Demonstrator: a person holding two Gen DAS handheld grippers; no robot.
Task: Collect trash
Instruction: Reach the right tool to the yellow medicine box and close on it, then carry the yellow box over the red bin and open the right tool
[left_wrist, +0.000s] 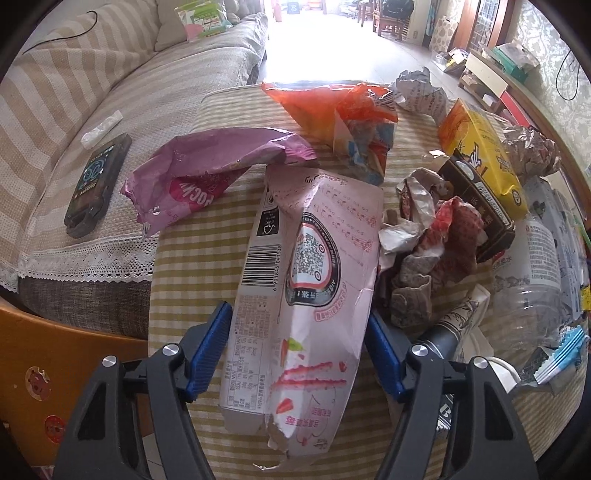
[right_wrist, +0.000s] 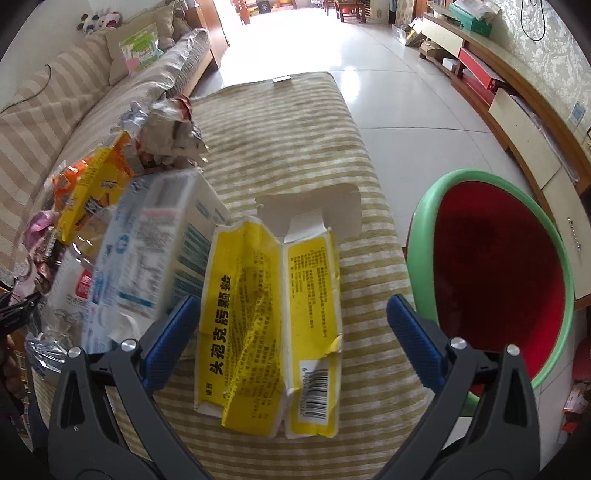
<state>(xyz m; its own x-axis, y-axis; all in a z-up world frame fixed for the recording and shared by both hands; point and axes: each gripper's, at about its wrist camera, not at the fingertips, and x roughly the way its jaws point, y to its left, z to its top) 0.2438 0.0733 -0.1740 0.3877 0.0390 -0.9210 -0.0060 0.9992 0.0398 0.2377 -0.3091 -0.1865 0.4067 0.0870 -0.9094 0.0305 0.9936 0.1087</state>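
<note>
The pink carton (left_wrist: 295, 295) lies flat and crushed on the striped cloth (left_wrist: 177, 258), lengthwise between the 2 blue pads of the left gripper (left_wrist: 297, 354). Both pads sit right against the carton's long edges, and its sides look slightly pinched, so the gripper, partly open, appears clamped across the carton's width. A torn flap hangs at the carton's near end.

Beyond the pink carton lies a purple wrapper (left_wrist: 207, 177), and farther off an orange bag (left_wrist: 332, 107). Right of the pink carton sits a heap of crumpled paper (left_wrist: 424, 251), with a yellow box (left_wrist: 484, 155) behind it and a clear bottle (left_wrist: 535, 280) at the far right. Left of the pink carton, off the cloth, a dark phone (left_wrist: 98, 184) rests on the sofa (left_wrist: 92, 92).

In the right wrist view the yellow carton (right_wrist: 269, 332), flattened and creased, lies on the same cloth (right_wrist: 295, 147) between the fingers of the right gripper (right_wrist: 291, 343). These jaws stand wide: the left pad is just beside the carton's edge, the right pad well clear of it, so nothing is gripped. Left of the yellow carton lies a white and blue pack (right_wrist: 147, 258). Right of it, off the cloth, stands a green-rimmed red bin (right_wrist: 495, 280) on the tiled floor (right_wrist: 388, 92).
</note>
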